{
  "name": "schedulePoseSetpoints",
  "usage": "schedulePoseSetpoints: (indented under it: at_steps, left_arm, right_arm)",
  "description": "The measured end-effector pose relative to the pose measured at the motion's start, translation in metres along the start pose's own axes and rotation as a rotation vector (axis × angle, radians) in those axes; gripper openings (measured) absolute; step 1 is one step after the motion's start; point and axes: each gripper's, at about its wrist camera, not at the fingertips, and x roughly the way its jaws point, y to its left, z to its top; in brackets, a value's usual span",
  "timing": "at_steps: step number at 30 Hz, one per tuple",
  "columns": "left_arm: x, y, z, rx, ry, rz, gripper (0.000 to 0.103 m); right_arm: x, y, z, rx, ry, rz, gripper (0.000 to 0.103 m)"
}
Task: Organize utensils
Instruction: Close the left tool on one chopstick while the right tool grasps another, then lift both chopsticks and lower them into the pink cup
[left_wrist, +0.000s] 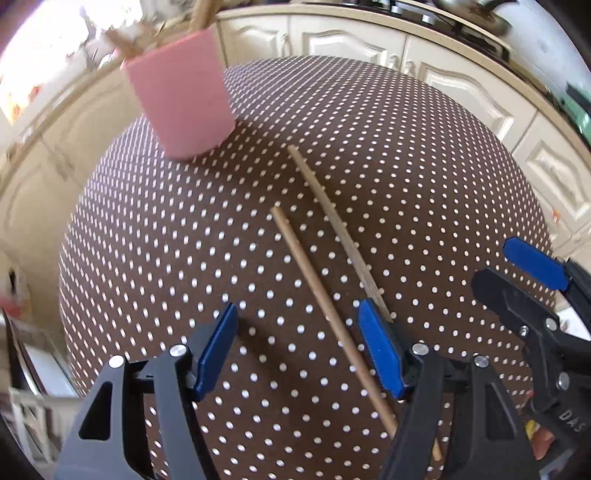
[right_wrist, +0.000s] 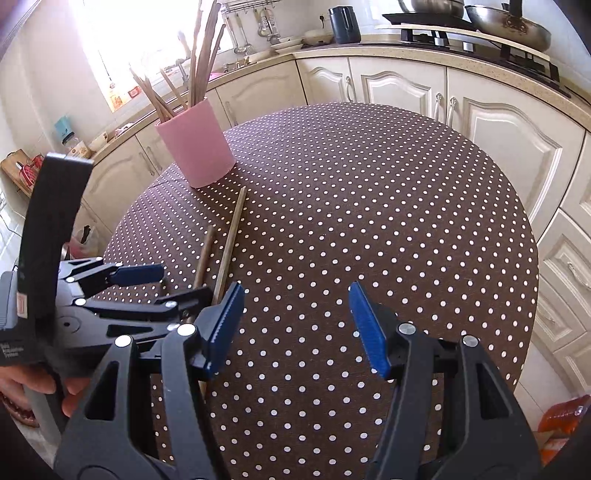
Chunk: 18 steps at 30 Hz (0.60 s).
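Two wooden chopsticks lie on the brown polka-dot tablecloth (left_wrist: 406, 166): a round one (left_wrist: 325, 314) and a flatter one (left_wrist: 332, 225). In the right wrist view they are the round chopstick (right_wrist: 205, 258) and the flatter chopstick (right_wrist: 231, 240). A pink holder (left_wrist: 181, 96), also in the right wrist view (right_wrist: 195, 144), stands at the table's far left with several chopsticks in it. My left gripper (left_wrist: 299, 350) is open low over the table, its jaws on either side of the round chopstick. My right gripper (right_wrist: 295, 328) is open and empty, to the right of the left gripper (right_wrist: 147, 284).
Cream kitchen cabinets (right_wrist: 498, 122) run behind the round table. The counter holds a stove with pans (right_wrist: 480, 26), a dark jug (right_wrist: 345, 24) and hanging utensils (right_wrist: 251, 26). An orange packet (right_wrist: 565, 417) lies at the lower right.
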Motion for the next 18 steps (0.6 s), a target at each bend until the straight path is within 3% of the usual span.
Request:
schedulePoseSetpoints:
  at_steps: [3, 5, 7, 8, 18]
  left_arm:
    - [0.000, -0.001, 0.001, 0.039, -0.012, -0.012, 0.060]
    - [-0.002, 0.004, 0.000, 0.056, -0.018, -0.021, 0.035]
    - [-0.002, 0.016, 0.002, 0.052, -0.017, -0.023, 0.017]
    - [-0.001, 0.019, 0.002, 0.049, -0.016, -0.028, 0.013]
    - [0.004, 0.083, 0.009, -0.061, -0.030, -0.054, 0.005]
  right_arm:
    - [0.004, 0.004, 0.004, -0.008, 0.021, 0.008, 0.060]
    - [0.009, 0.007, 0.010, -0.018, 0.049, 0.016, 0.060]
    - [0.016, 0.012, 0.014, -0.031, 0.079, 0.011, 0.060]
    - [0.020, 0.015, 0.017, -0.042, 0.097, 0.009, 0.059]
    - [0.066, 0.058, 0.051, -0.109, 0.250, 0.018, 0.059]
